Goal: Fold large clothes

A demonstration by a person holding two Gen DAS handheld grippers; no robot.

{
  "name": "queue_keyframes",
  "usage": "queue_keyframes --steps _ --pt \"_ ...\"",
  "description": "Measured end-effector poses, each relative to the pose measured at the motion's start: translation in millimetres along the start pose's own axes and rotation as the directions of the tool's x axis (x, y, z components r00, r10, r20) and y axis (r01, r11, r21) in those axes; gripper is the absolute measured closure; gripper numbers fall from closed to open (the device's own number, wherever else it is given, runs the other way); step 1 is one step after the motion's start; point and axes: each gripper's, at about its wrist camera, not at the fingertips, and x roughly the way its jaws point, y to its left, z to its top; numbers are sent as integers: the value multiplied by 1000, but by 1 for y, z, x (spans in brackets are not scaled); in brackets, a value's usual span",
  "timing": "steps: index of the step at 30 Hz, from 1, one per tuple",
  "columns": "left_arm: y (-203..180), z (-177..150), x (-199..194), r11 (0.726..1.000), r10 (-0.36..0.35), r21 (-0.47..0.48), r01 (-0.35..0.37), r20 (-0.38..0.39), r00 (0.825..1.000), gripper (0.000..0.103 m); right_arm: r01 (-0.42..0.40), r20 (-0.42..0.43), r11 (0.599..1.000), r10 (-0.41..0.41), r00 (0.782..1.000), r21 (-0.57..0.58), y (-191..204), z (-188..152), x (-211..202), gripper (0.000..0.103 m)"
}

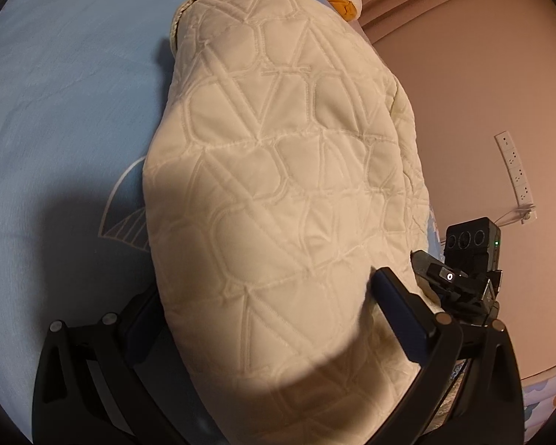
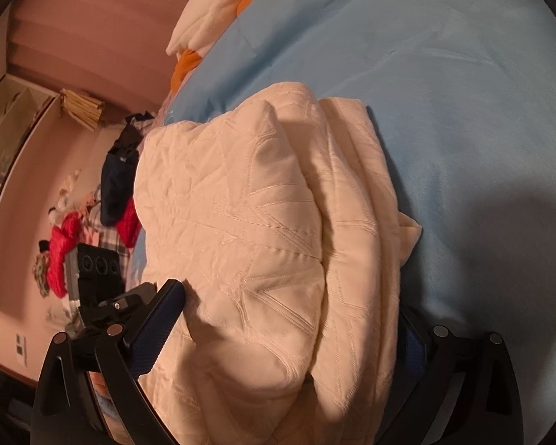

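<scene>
A cream quilted garment [image 1: 278, 170] lies folded in thick layers on a light blue bed sheet [image 1: 63, 104]. My left gripper [image 1: 267, 319] straddles its near end, one finger [image 1: 400, 319] on top and the other under the cloth, jaws spread wide around the bundle. In the right wrist view the same garment [image 2: 248, 222] fills the middle, with stacked folds at its right. My right gripper [image 2: 289, 333] also straddles the bundle, its left finger [image 2: 155, 330] beside the cloth and the right one mostly hidden. Each gripper's camera block shows in the other's view.
A second cream and orange garment [image 2: 207, 26] lies at the bed's far edge. Red, dark and plaid clothes [image 2: 92, 230] are piled beyond the bed. A pink wall with a white power strip [image 1: 515, 174] stands to the right of the bed.
</scene>
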Motion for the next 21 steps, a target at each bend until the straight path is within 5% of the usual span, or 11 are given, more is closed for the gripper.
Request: queue_keyframes --steps 7,21 --pt "-12 -2 -2 997 49 56 -51 32 998 1 72 37 996 -70 997 -58 11 -4 2 7" --pt "-33 -10 -15 979 125 144 -142 121 985 16 241 165 935 -203 965 -260 54 -20 -7 48"
